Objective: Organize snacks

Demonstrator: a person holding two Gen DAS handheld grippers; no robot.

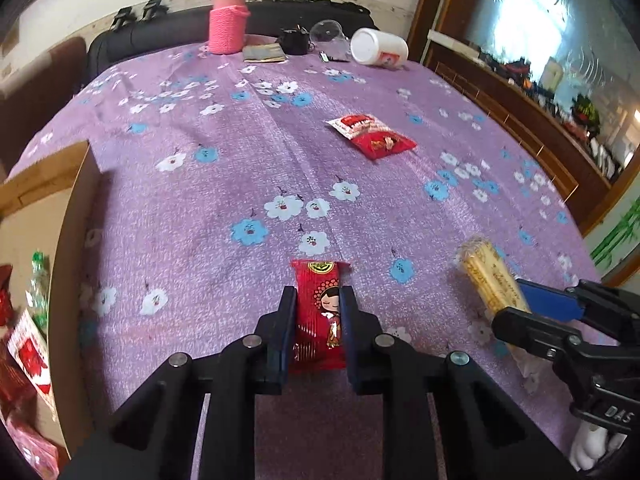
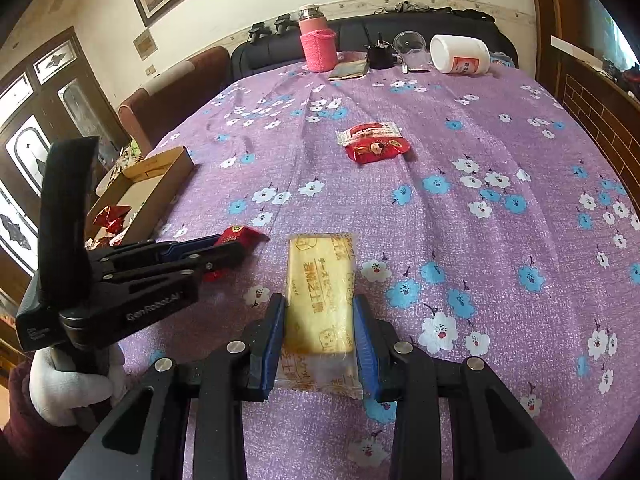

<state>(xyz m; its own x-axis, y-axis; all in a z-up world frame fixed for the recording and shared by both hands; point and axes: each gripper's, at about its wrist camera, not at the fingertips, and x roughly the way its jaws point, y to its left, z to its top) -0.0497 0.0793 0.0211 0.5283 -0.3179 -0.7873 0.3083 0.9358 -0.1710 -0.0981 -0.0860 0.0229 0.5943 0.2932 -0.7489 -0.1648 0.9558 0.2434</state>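
The left claw [image 1: 318, 294] is pinching a small red foil snack packet printed with a cartoon girl [image 1: 320, 312], lying at 6 o'clock on the desk draped in a purple flowered cloth [image 1: 248, 152]. The right claw [image 2: 320, 304] is pinching a flat yellow cracker packet in clear wrap [image 2: 320, 296], just beside at 3 o'clock. A red-and-white snack pouch [image 1: 370, 136] is lying at 1 o'clock, well apart, and an open cardboard box holding snacks [image 2: 160, 184] is sitting at 9 o'clock.
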